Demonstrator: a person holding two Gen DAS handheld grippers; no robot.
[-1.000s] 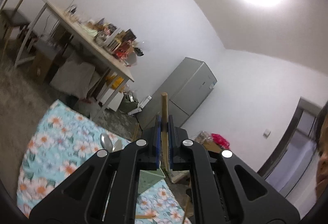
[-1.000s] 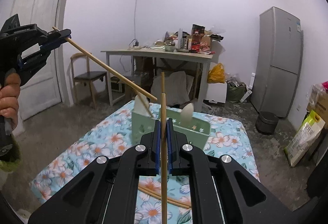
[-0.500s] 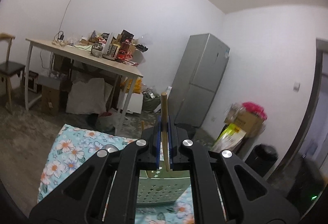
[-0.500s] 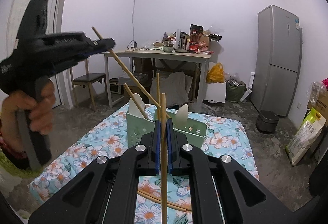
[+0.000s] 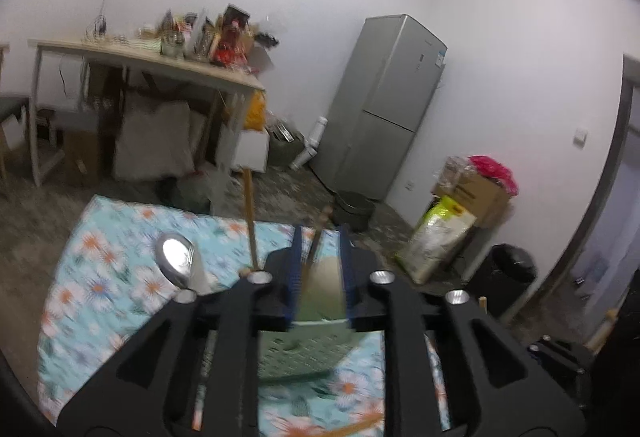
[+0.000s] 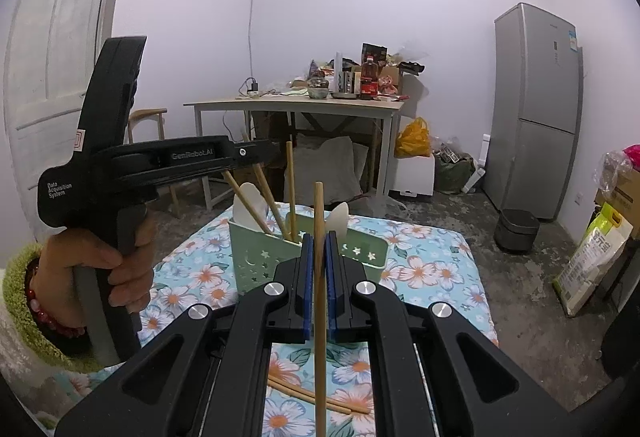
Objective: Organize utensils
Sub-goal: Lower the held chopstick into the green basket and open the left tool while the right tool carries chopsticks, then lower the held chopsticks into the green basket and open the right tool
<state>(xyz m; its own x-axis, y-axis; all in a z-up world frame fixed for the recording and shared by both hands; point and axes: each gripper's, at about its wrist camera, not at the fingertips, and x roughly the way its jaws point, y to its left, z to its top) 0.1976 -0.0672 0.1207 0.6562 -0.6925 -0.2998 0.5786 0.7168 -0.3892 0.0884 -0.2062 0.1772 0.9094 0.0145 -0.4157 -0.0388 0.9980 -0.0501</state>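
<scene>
The fridge (image 6: 538,109) stands against the wall well behind and to the right of the green holder (image 6: 308,259), and the cluttered desk (image 6: 296,105) stands against the back wall behind the holder. The holder sits on a floral cloth (image 6: 432,269) in the middle of the room. The left gripper (image 5: 320,265), held in a hand (image 6: 96,269) with a green fuzzy cuff, hovers just above the holder's left part; its jaws are opening, and a chopstick (image 5: 314,249) stands loose between them, leaning in the holder and not pressed by the pads. The right gripper (image 6: 319,261) sits in front of the holder, jaws clamped on an upright chopstick (image 6: 319,221). Several more chopsticks (image 6: 291,189) and pale spoons (image 6: 248,207) stand in the holder. A metal spoon (image 5: 176,259) rises at the holder's left. Two loose chopsticks (image 6: 316,397) lie on the cloth in front of the holder.
</scene>
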